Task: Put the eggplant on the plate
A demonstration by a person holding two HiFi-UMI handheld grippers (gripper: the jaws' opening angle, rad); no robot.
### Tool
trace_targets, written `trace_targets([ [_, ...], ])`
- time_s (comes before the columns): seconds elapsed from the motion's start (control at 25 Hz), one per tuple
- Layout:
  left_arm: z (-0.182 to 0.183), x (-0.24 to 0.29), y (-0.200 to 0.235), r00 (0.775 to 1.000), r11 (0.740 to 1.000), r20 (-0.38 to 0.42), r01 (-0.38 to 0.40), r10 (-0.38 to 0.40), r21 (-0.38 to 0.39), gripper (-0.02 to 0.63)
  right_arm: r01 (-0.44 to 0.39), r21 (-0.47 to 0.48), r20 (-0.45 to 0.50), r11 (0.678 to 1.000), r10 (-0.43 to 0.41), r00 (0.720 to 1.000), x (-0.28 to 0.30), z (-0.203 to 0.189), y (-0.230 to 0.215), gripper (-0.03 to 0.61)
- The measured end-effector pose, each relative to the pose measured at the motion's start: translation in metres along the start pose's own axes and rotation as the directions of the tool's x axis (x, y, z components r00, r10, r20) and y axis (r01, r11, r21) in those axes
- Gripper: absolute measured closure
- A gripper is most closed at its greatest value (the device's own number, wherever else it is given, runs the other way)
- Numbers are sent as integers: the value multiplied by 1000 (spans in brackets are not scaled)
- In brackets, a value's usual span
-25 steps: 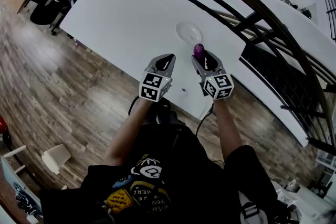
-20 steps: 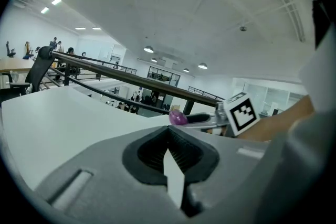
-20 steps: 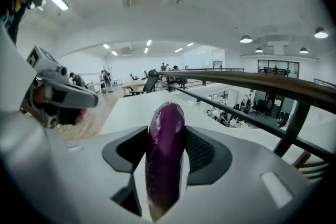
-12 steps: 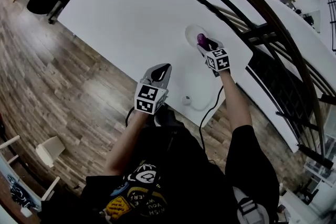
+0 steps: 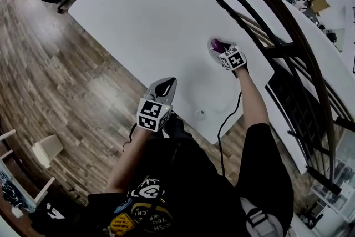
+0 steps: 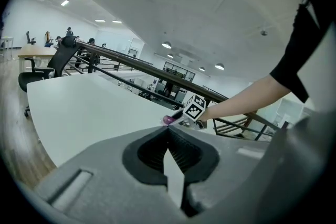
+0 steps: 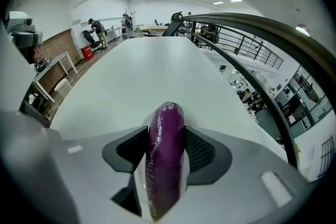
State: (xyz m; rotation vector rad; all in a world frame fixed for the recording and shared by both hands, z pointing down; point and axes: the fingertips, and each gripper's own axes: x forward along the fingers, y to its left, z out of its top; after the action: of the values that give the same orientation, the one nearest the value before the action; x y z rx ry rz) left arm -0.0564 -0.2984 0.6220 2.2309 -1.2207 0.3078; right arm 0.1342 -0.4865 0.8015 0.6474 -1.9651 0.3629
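Head view shows the right tongs (image 5: 223, 48), gripping the eggplant (image 5: 218, 42), have moved; the plate (image 5: 210, 45) is now under them, so it can drop. Left tongs (image 5: 168, 84) are closed, empty.

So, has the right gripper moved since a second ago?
Yes. In the head view the right gripper, shut on the eggplant, has gone from the near edge of the table out over the plate.
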Motion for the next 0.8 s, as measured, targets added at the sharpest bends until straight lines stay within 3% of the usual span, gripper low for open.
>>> trace_targets([
  [0.24,-1,-7,0,1000,999,-9,15,-16,-31,609,-30,6,-2,1000,30,1000,11,-1,5,354],
  [0.44,-2,-13,-1,999,999,-17,30,-31,-9,609,-14,11,27,1000,13,1000,11,0,5,343],
  [0.64,0,-12,-8,998,998,-20,57,-57,16,609,31,52,129,998,-37,991,-13,11,0,315],
  [0.8,8,-16,-20,996,995,-6,87,-87,41,609,69,109,244,992,-94,965,-53,22,3,327],
])
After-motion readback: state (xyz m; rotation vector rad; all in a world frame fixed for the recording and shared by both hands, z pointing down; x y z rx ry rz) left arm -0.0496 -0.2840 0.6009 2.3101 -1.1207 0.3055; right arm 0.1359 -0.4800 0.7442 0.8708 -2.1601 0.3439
